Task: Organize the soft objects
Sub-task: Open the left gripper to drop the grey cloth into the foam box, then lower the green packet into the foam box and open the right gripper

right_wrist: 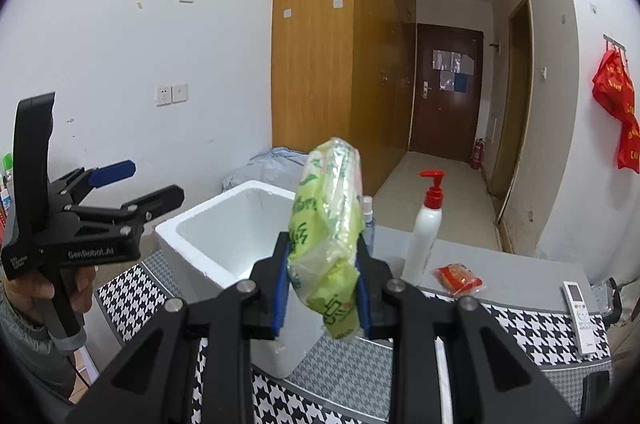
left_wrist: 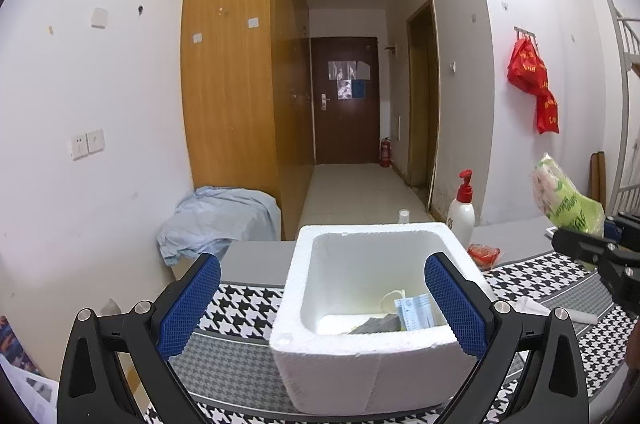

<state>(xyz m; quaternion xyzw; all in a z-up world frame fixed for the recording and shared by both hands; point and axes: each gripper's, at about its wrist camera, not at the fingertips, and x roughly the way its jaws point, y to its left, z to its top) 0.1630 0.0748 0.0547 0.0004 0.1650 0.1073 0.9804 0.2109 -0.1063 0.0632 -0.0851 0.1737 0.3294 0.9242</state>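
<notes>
a green tissue pack (right_wrist: 326,244) is clamped upright between the blue pads of the right tongs (right_wrist: 322,294), held in the air just to the right of a white foam box (right_wrist: 208,244). the box is set on a table (right_wrist: 540,328) covered with a black-and-white houndstooth cloth. inside the box a blue face mask (left_wrist: 414,312) and a grey cloth (left_wrist: 376,324) are seen lying on the bottom. the left tongs (left_wrist: 322,308) are spread wide apart, nothing gripped, with the box framed between the pads. behind the box a white pump bottle (right_wrist: 426,232) with a red top is stood upright; a red packet (right_wrist: 458,278) and a white remote (right_wrist: 578,316) are laid on the table further right.
</notes>
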